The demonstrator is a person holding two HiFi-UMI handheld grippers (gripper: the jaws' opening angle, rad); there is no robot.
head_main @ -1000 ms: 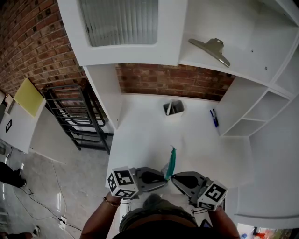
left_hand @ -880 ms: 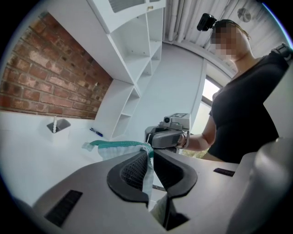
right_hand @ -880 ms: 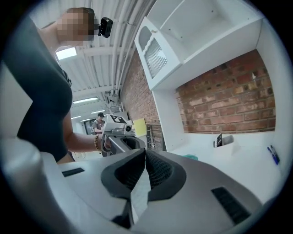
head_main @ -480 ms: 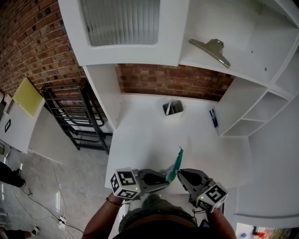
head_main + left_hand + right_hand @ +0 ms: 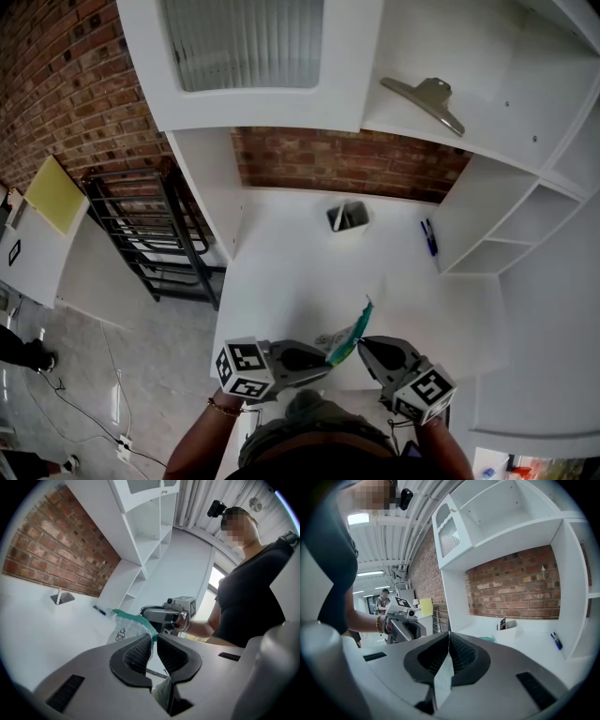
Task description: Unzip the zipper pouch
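Pouch (image 5: pixel 348 336), clear with teal zipper: held over desk (image 5: pixel 300 267) near its front edge, between both grippers. Left gripper (image 5: pixel 329 361): jaws clamped narrow on pouch's zipper edge. Right gripper (image 5: pixel 360 343): jaws pressed together on zipper's other end. Pen holder (image 5: pixel 348 217), pen (image 5: pixel 428 236): stood at desk's rear.

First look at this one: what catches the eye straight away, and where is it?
The left gripper and right gripper meet low in the head view, fingers of both closed on a pale zipper pouch with a teal zip, held above the white desk. Behind, a red brick wall shows between white shelves, and a grey metal clip lies on the upper right shelf.
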